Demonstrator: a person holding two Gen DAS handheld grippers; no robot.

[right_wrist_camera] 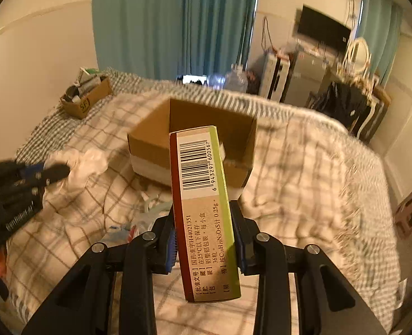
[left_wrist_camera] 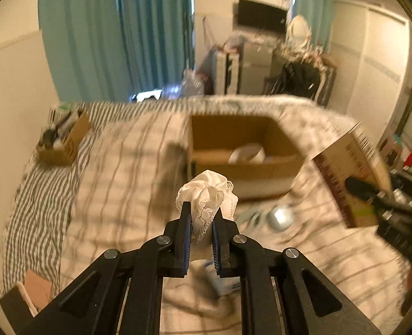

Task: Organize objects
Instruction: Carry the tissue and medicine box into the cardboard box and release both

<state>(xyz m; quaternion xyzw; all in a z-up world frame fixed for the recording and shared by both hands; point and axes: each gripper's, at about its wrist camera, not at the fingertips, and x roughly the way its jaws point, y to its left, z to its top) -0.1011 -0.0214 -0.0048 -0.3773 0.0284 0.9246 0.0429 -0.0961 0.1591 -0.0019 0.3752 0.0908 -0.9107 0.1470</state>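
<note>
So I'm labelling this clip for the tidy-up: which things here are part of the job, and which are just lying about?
In the job:
- white lace cloth, held in the left gripper
- medicine box, held in the right gripper
- large open cardboard box on the bed
- small cardboard box, already filled

Lying about:
- teal curtains
- wall TV
- oval mirror

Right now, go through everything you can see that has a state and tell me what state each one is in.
left gripper: shut on the white lace cloth, held above the bed.
right gripper: shut on the medicine box, box closed.
large cardboard box: open-topped, a white item inside.
small cardboard box: open, stuffed with items.
curtains: drawn.
</note>
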